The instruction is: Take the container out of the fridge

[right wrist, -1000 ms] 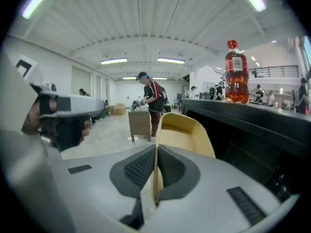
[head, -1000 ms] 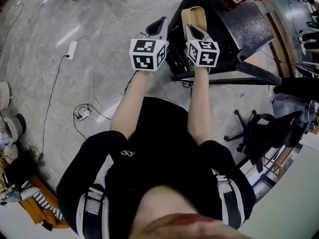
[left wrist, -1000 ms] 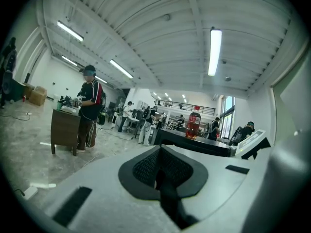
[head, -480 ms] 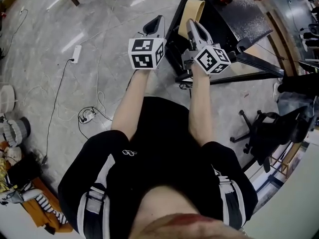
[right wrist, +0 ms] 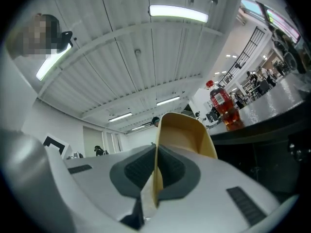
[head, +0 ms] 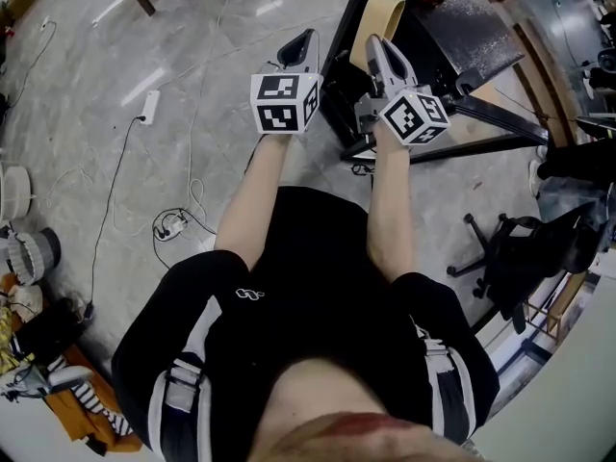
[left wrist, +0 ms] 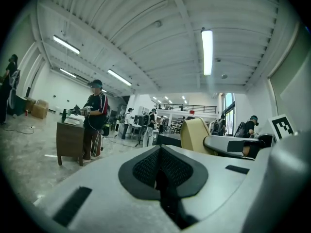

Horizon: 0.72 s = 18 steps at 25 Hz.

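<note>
While the left gripper (left wrist: pixel 160 171) holds the same place as a second ago, its jaws pressed together on nothing, the right gripper (right wrist: pixel 154 178) is now rolled over to its right and sits a little nearer the black table (head: pixel 462 37) than it did then. Its jaws are clamped on one wall of the tan container (right wrist: pixel 183 135), which stands up and forward from the grip, clear of any surface. In the head view the container now overlaps the table's edge, where a second ago it hung over the floor (head: pixel 192 85) just beside it. A red-labelled bottle (right wrist: pixel 222 103) stands on that table beyond (the last half second brings almost no further shift). No fridge shows in any view, so I judge the container is already out, and only setting it down remains, likely on the table
</note>
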Each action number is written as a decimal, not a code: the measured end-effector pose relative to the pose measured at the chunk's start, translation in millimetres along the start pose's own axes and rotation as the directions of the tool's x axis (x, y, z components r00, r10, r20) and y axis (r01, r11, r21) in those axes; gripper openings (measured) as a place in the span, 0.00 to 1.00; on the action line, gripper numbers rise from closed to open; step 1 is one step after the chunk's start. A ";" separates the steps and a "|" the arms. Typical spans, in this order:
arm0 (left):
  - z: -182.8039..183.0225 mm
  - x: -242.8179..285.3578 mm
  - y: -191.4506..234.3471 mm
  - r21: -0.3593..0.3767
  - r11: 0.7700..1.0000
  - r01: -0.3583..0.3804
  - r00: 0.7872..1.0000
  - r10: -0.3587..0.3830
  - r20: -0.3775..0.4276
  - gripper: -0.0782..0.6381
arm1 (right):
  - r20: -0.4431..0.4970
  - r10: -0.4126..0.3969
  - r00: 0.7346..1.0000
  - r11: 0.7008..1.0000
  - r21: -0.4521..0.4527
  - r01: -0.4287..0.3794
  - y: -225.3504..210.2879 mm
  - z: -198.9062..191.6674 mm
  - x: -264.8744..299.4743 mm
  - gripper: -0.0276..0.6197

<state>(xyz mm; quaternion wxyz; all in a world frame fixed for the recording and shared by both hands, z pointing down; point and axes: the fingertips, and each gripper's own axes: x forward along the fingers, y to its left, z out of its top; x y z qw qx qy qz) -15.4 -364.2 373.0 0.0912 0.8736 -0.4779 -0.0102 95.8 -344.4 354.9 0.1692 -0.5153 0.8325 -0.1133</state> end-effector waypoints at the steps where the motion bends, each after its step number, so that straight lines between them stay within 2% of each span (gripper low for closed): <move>1: -0.7 -0.8 0.4 0.001 1.000 -0.001 1.000 0.001 -0.001 0.12 | -0.002 0.001 1.000 1.000 -0.001 -0.001 0.4 -0.9 -0.3 0.07; 18: 5.0 4.0 5.6 -0.002 1.000 0.012 1.000 -0.012 0.016 0.12 | 0.003 -0.005 1.000 1.000 -0.027 0.005 1.5 2.7 4.1 0.07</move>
